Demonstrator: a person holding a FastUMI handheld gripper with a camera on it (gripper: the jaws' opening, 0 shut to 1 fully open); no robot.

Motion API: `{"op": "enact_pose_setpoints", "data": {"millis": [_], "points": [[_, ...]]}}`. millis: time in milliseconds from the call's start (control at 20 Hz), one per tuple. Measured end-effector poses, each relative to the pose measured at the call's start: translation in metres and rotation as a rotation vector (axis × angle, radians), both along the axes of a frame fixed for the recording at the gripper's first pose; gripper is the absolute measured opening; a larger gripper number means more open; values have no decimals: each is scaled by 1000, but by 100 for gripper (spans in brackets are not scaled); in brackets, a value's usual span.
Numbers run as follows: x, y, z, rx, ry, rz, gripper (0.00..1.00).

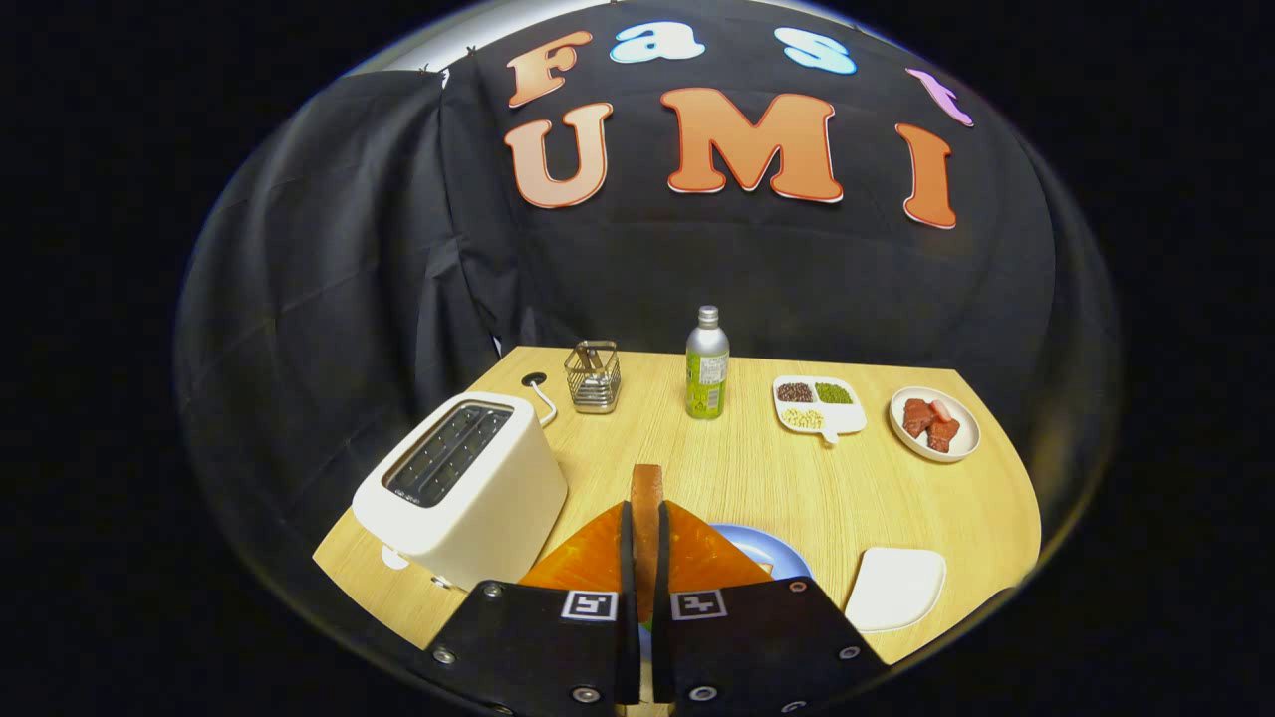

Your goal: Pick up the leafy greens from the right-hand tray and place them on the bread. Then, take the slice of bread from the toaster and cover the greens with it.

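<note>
My gripper (645, 523) is shut on a slice of bread (646, 483), which stands on edge between the two orange fingers (590, 558) with its brown crust poking up ahead of them. Below and just right of the fingers lies a blue plate (775, 554), mostly hidden by them; I cannot see what is on it. The white toaster (468, 480) stands to the left of the fingers, and its dark slots look empty. A bare white tray (896, 588) sits to the right of the plate, near the table's front edge.
At the back of the wooden table (757, 468) stand a wire utensil holder (593, 376) and a silver-and-green bottle (707, 363). Further right are a divided dish of beans (819, 403) and a white plate with red meat pieces (934, 423).
</note>
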State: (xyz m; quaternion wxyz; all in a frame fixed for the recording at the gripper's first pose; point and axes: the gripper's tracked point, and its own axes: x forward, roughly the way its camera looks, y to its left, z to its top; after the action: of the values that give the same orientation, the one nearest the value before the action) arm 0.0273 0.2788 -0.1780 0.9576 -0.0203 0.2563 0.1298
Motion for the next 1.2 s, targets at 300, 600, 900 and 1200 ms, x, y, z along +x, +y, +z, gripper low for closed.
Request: {"op": "enact_pose_setpoints", "data": {"millis": [300, 600, 900, 1200], "points": [[-6, -19, -37, 7, 75, 13, 5], [-1, -46, -55, 21, 115, 19, 5], [9, -76, -70, 27, 166, 7, 12], [12, -99, -87, -37, 208, 28, 43]]}}
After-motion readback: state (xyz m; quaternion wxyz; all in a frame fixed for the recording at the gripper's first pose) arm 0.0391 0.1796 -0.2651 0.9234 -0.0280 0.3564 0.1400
